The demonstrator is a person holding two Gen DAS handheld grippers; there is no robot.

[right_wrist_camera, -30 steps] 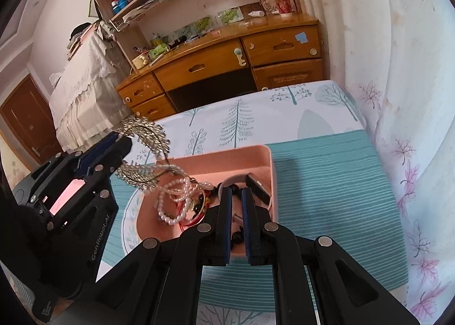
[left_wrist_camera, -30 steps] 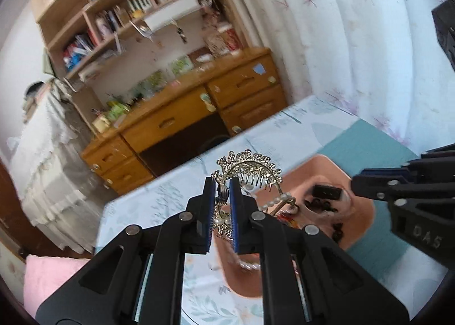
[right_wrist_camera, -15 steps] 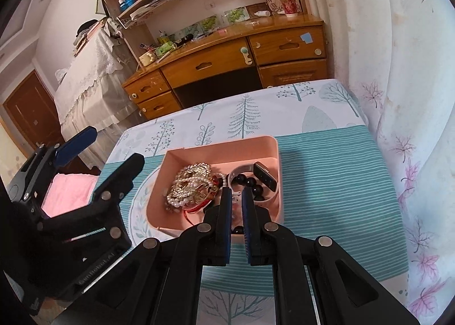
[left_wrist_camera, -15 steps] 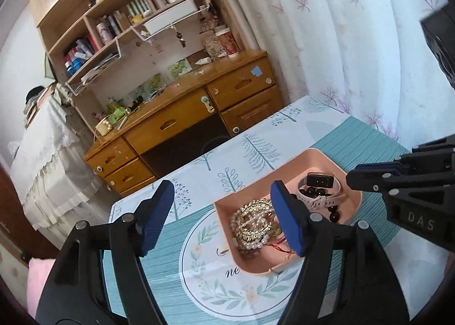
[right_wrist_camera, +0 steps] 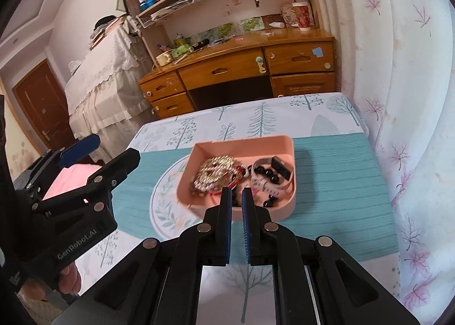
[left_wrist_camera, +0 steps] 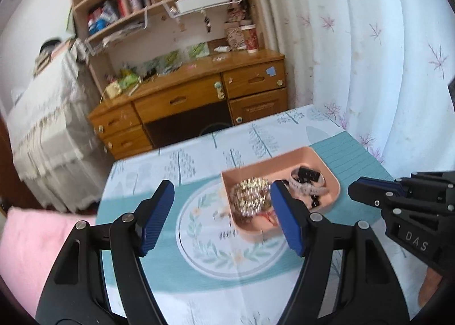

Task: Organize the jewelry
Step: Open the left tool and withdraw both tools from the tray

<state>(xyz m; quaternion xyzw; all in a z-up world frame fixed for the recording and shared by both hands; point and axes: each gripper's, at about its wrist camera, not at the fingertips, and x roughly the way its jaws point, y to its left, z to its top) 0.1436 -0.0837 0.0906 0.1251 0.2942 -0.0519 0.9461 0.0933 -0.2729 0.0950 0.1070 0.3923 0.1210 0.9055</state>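
A pink tray (right_wrist_camera: 241, 141) (left_wrist_camera: 336, 183) sits on the teal tablecloth. In it lie a gold hair comb (right_wrist_camera: 216, 168) (left_wrist_camera: 251, 197) tangled with a pearl strand (right_wrist_camera: 199, 183), a white watch (right_wrist_camera: 280, 167) (left_wrist_camera: 305, 180) and black beads (right_wrist_camera: 267, 174). My left gripper (left_wrist_camera: 221, 191) (right_wrist_camera: 113, 149) hangs open and empty, above and to the near left of the tray. My right gripper (right_wrist_camera: 236, 193) (left_wrist_camera: 352, 190) is shut on nothing, just in front of the tray's near rim.
A round floral print (left_wrist_camera: 204, 239) marks the cloth beside the tray. A white curtain (right_wrist_camera: 398, 97) hangs close on the right. Beyond the table stand a wooden desk (right_wrist_camera: 241, 69) and shelves. A pink cloth (left_wrist_camera: 22, 239) lies at the left.
My left gripper opened and dropped the gold comb with the pearls into the tray. Both grippers then drew back and up from the tray.
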